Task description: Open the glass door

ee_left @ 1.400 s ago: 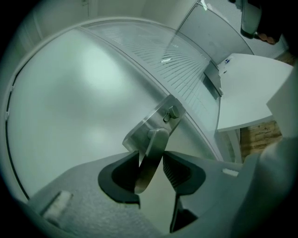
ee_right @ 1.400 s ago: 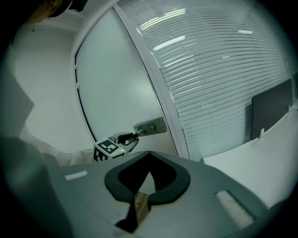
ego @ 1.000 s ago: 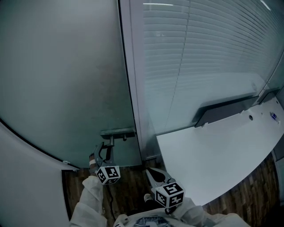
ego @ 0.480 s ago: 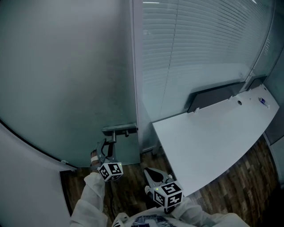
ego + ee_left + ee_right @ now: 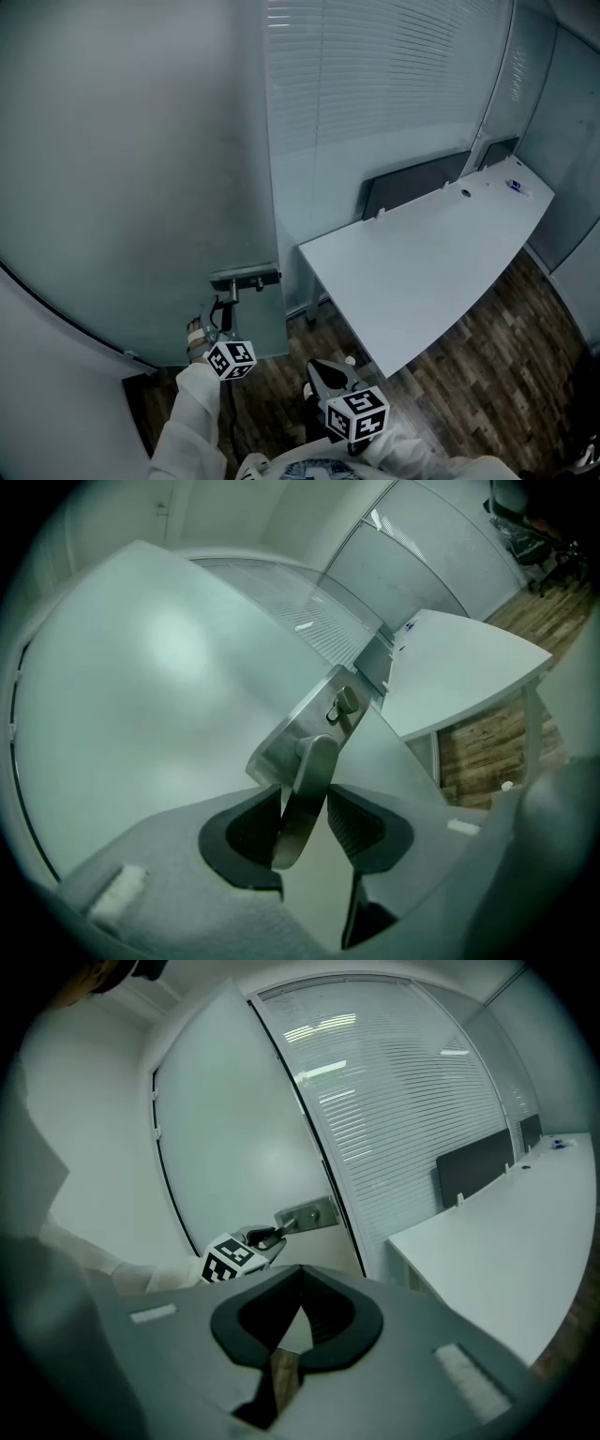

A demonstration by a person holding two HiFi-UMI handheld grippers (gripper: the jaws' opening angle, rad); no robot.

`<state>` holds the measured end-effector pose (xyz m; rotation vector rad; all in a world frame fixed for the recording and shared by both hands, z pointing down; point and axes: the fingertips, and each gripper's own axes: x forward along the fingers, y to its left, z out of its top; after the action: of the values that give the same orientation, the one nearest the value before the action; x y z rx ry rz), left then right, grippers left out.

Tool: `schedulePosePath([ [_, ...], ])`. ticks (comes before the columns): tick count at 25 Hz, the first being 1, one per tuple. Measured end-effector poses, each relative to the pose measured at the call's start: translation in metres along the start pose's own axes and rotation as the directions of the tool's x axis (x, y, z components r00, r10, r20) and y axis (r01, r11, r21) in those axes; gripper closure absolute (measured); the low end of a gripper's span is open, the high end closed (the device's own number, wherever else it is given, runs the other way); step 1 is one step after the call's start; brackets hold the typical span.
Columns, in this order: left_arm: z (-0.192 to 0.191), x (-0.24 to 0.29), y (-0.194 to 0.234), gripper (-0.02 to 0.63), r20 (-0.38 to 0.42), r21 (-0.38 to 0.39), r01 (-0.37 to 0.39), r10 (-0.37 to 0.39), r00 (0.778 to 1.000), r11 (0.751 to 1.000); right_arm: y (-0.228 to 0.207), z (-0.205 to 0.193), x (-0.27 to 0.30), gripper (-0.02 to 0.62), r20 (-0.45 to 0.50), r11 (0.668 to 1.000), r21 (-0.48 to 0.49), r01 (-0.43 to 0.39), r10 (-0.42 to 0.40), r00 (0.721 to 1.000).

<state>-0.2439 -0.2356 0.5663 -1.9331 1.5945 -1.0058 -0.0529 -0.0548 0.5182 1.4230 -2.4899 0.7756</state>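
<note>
- Left tool [image 5: 305, 797] clamps the handle [image 5: 317, 761] — both pads press on its metal bar.
- Right tool [image 5: 300, 1274] is closed and empty, well back from the handle.
- Door [image 5: 122, 187] is frosted glass: probably heavy, stiff, breakable. The slick handle looks like the only sound hold — best gripped near its plate [image 5: 246, 276].
- Door stands just behind the handle; worktop [image 5: 422, 253] lies farther right.

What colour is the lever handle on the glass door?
Silver, a brushed metal look; the lever handle shows best in the left gripper view.
</note>
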Motion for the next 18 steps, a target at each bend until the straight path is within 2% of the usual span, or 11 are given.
schedulePosePath([
  [7,-0.003,-0.037,-0.010,0.451,0.017,-0.001,-0.006,0.006,1.000,1.000,0.018,-0.034,-0.033,0.591,-0.003,0.999,0.034,0.025,-0.025,1.000],
  [13,-0.006,-0.071,-0.019,0.451,0.025,0.005,-0.001,0.001,1.000,1.000,0.032,-0.032,-0.048,0.591,0.011,1.000,0.015,0.021,-0.021,1.000],
  [18,-0.008,-0.076,-0.017,0.453,0.020,0.015,-0.013,0.012,1.000,1.000,0.041,-0.032,-0.042,0.591,-0.014,1.000,0.005,-0.015,0.015,1.000],
])
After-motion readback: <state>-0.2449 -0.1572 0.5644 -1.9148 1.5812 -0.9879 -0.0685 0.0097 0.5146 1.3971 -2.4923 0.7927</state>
